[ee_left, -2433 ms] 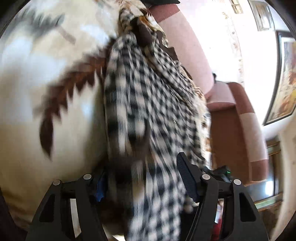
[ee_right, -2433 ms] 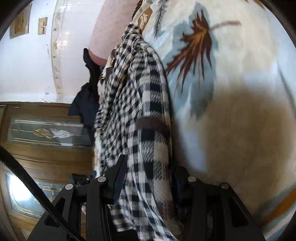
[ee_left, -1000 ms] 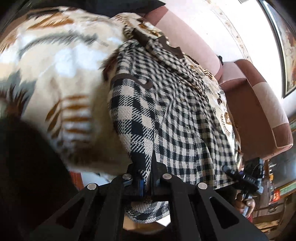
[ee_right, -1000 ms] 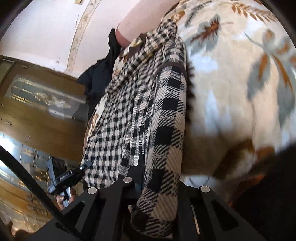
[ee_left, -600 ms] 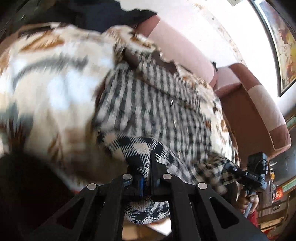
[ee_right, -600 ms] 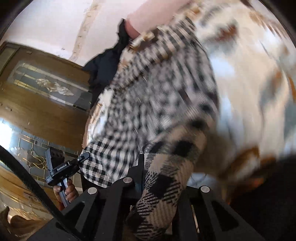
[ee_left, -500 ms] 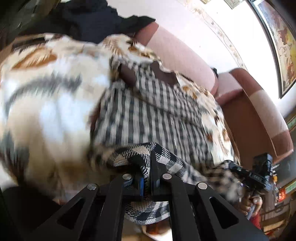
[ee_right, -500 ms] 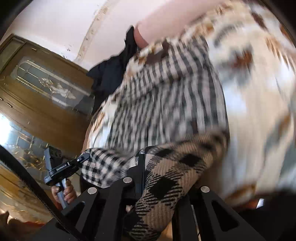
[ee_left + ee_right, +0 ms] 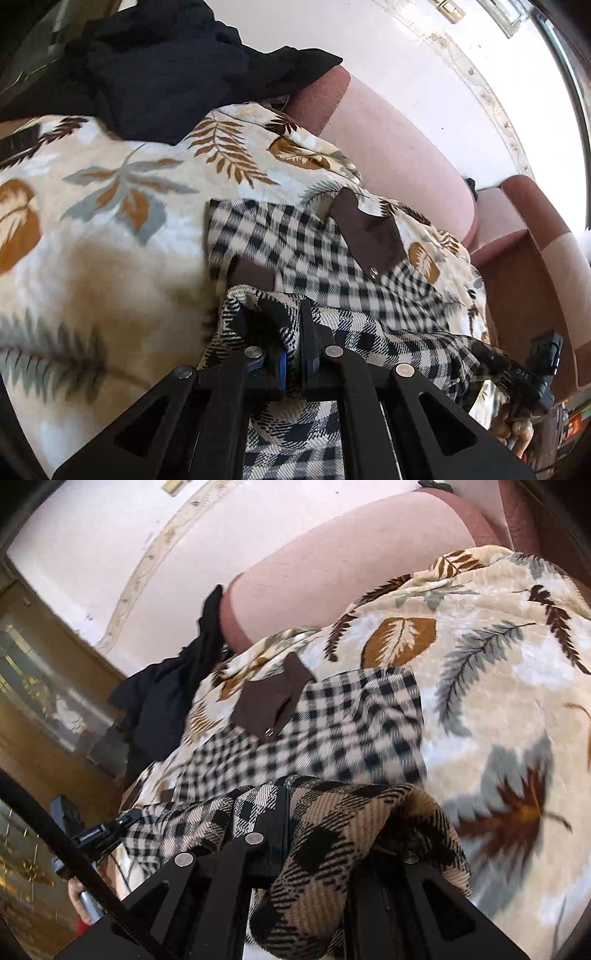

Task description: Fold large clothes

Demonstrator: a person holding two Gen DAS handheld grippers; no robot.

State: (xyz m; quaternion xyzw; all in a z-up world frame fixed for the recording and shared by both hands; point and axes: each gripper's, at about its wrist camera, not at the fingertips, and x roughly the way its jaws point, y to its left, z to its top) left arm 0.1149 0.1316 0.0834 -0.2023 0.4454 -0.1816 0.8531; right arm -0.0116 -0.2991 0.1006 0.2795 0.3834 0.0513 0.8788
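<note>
Left gripper [image 9: 293,332] and right gripper [image 9: 295,812] each clenched checked shirt [image 9: 325,258] hem, frame bottom centre; blanket [image 9: 92,221] beneath.

Wall: pale pink-white wall [image 9: 388,48] behind the sofa, with a narrow ornamental strip [image 9: 147,565] curving along it.
Sofa: pink backrest [image 9: 399,155] with darker red-brown ends; a red-brown armrest [image 9: 535,266] at the far side.
Cover: cream blanket [image 9: 110,206] printed with brown and grey leaves, spread over the seat.
Dark cloth: black fabric [image 9: 166,66] lies bunched at one end of the sofa, partly on the backrest.
Door: brown wooden door [image 9: 33,709] with a decorated glass panel, beside the sofa end.
Frames: framed pictures [image 9: 513,18] high on the wall, cut by the edge of the view.
Light: bright daylight on the wall; strong glare at the right edge of the left wrist view.
</note>
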